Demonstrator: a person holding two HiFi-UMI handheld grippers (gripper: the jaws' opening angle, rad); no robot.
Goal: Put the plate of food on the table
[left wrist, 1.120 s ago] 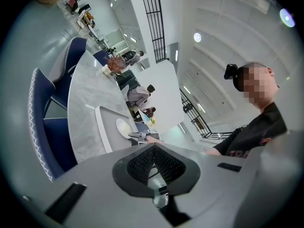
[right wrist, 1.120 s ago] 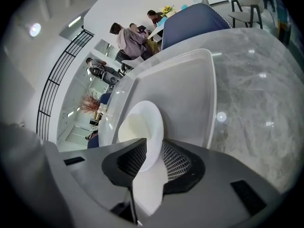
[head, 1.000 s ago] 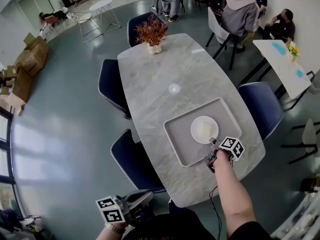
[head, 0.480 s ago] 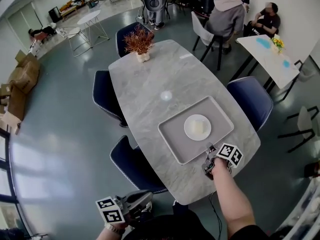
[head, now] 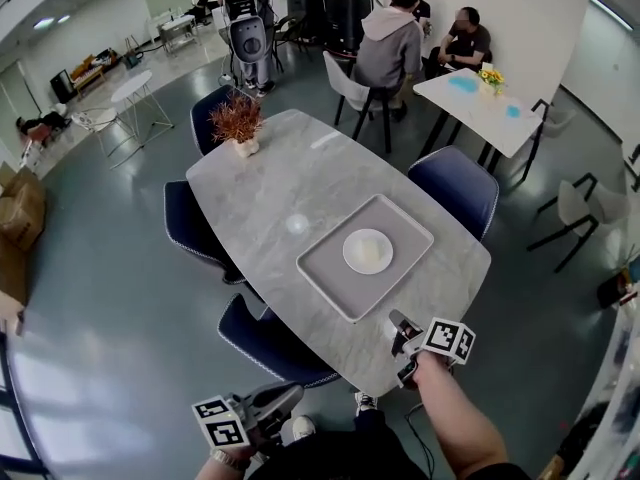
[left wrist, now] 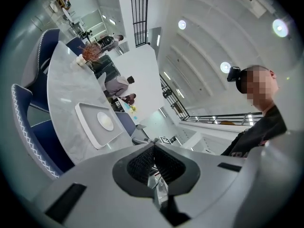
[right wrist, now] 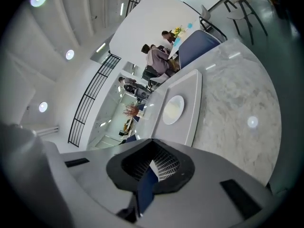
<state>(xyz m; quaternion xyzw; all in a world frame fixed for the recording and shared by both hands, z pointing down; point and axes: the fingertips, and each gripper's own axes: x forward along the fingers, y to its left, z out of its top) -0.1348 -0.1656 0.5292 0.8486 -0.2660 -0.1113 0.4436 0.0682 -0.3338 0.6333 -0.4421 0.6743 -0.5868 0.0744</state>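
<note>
A white plate of pale food (head: 368, 250) sits in a grey tray (head: 325, 273) on the grey marble table (head: 270, 183). Both gripper views show that plate (left wrist: 105, 121) (right wrist: 173, 109) in its tray (left wrist: 85, 122) (right wrist: 190, 103). My right gripper (head: 403, 346) hovers at the table's near edge, apart from the tray, jaws shut and empty (right wrist: 152, 144). My left gripper (head: 280, 403) hangs low beside the table, below its edge, jaws shut on nothing (left wrist: 154, 146).
Dark blue chairs (head: 455, 188) (head: 265, 338) (head: 185, 228) ring the table. A potted reddish plant (head: 236, 123) stands at its far end. People sit at a white table (head: 478, 96) behind, and a white robot (head: 247, 36) stands at the back.
My right gripper has drawn back from the tray's near edge to the table's near edge. The tray and plate stay put. The view has pulled back; my left gripper is unmoved.
</note>
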